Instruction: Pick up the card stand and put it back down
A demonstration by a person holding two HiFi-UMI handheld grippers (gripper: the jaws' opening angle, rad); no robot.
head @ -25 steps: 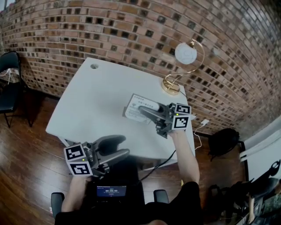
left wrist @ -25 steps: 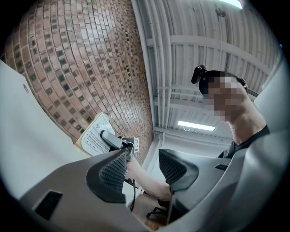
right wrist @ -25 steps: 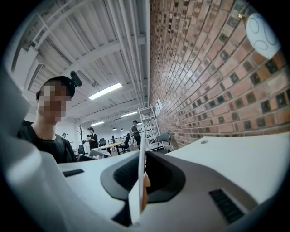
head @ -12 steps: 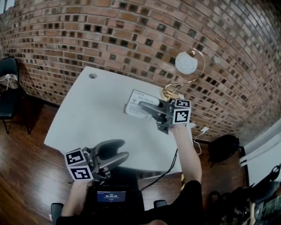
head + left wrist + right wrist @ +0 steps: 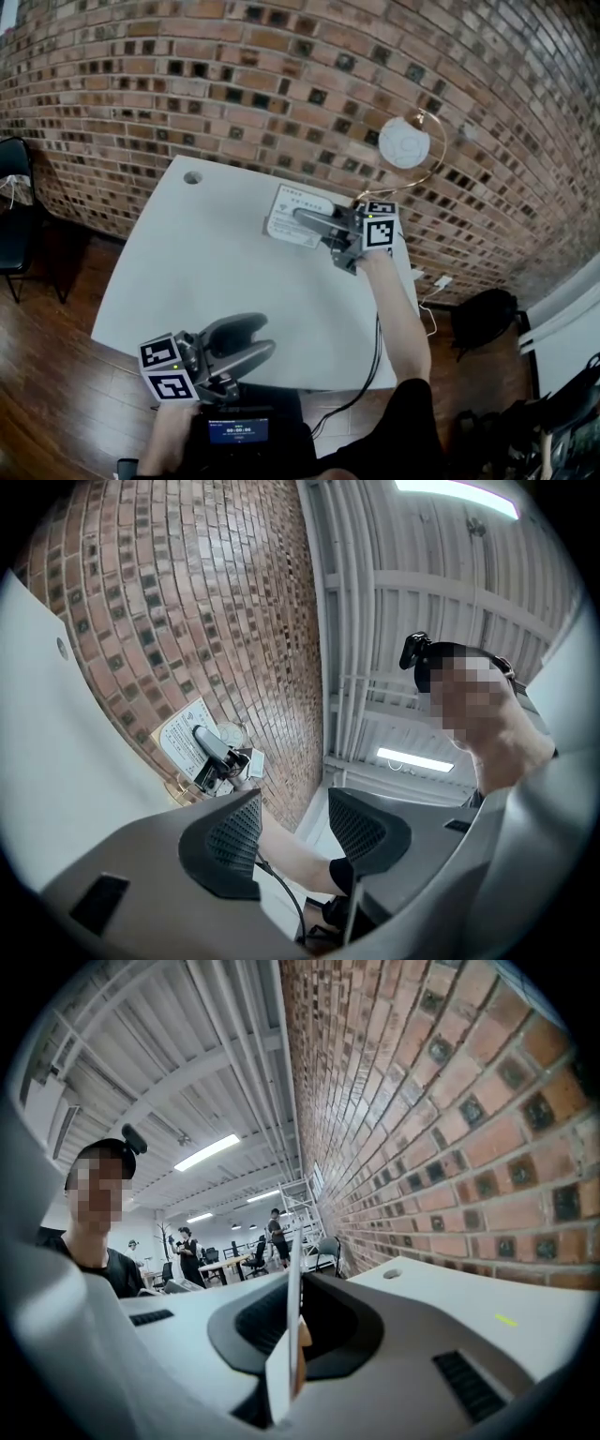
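The card stand (image 5: 284,225) is a white printed card in a small holder. My right gripper (image 5: 306,217) is shut on it and holds it over the far right part of the white table (image 5: 197,253), close to the brick wall. In the right gripper view the card stand (image 5: 293,1283) shows edge-on, pinched between the two dark pads (image 5: 258,1321). The left gripper view shows the card stand (image 5: 178,741) small and far off, against the wall. My left gripper (image 5: 261,337) hovers open and empty at the table's front edge.
A gold lamp with a white globe (image 5: 405,145) stands just beyond the right gripper, near the wall. The table has a cable hole (image 5: 192,177) at its far left corner. A black chair (image 5: 13,202) stands left of the table, and a dark bag (image 5: 483,314) on the floor to the right.
My right gripper has carried the card stand away from me, toward the wall and the lamp. My left gripper has shifted a little along the table's front edge, still open.
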